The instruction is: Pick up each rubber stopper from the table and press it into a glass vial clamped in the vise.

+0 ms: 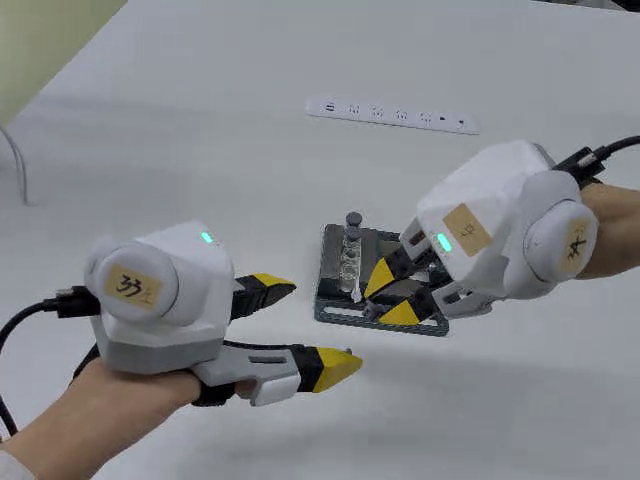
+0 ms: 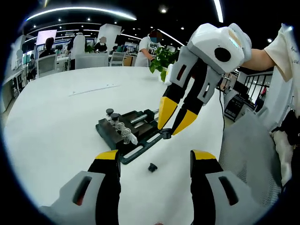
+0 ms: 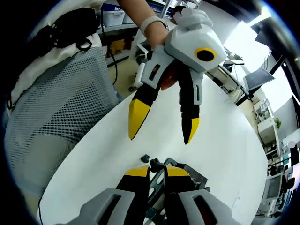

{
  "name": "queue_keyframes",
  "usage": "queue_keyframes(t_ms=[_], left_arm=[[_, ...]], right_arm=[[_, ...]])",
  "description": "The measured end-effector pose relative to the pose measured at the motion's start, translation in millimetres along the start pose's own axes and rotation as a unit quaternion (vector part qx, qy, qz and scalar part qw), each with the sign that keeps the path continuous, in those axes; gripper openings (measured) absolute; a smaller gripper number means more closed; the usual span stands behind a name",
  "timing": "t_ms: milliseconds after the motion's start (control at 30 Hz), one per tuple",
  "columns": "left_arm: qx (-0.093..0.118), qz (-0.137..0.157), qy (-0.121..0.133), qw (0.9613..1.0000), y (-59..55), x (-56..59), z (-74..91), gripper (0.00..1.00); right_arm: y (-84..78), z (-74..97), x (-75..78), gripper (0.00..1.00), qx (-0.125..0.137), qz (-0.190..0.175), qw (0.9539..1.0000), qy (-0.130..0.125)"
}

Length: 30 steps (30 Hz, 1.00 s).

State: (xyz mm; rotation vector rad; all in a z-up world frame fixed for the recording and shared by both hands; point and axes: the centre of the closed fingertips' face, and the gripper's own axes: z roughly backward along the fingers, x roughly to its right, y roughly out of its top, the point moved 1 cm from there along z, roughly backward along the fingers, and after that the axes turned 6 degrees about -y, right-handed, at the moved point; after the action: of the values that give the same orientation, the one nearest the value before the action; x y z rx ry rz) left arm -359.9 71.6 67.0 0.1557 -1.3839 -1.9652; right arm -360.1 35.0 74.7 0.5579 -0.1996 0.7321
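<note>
A black vise (image 1: 335,268) (image 2: 110,132) clamps a row of glass vials (image 1: 349,262) (image 2: 121,130); the far ones carry dark stoppers (image 1: 353,219) (image 2: 109,112). One loose rubber stopper (image 2: 152,167) (image 3: 145,158) lies on the table just in front of the vise. My left gripper (image 1: 324,323) (image 2: 155,157) (image 3: 160,138) is open wide and empty, hovering short of that stopper. My right gripper (image 1: 378,306) (image 2: 168,130) (image 3: 157,169) is at the near end of the vise, jaws close together with the dark vise handle (image 2: 165,135) (image 3: 157,164) between them.
A white power strip (image 1: 392,115) lies far back on the white table (image 1: 200,150). A mesh chair (image 3: 56,117) stands off the table's edge by the person. Other people and a plant (image 2: 164,58) are beyond the table's far side.
</note>
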Motion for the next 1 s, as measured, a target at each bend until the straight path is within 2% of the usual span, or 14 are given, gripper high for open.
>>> queue_keyframes(t_ms=[167,333,467,667,1000], left_arm=[[0.002,0.001,-0.03,0.9995,7.4,9.5,-6.1,0.4],[0.005,0.006,-0.046,0.9989,12.8,15.5,-8.3,0.29],[0.008,0.012,-0.06,0.9981,14.1,19.7,-9.7,0.18],[0.009,0.019,-0.066,0.9976,13.8,21.0,-10.0,0.12],[0.007,0.028,-0.077,0.9966,12.1,24.2,-11.8,0.07]], right_arm=[[3.5,2.7,-0.5,0.06,-0.01,0.037,0.9993,0.002],[9.5,3.8,-0.9,0.06,-0.014,0.066,0.9977,0.0],[7.5,1.9,-1.8,0.06,-0.024,0.086,0.996,-0.001],[4.8,1.2,-5.1,0.06,-0.029,0.096,0.9949,0.005],[13.7,-0.7,-6.0,0.06,-0.019,0.11,0.9938,0.005]])
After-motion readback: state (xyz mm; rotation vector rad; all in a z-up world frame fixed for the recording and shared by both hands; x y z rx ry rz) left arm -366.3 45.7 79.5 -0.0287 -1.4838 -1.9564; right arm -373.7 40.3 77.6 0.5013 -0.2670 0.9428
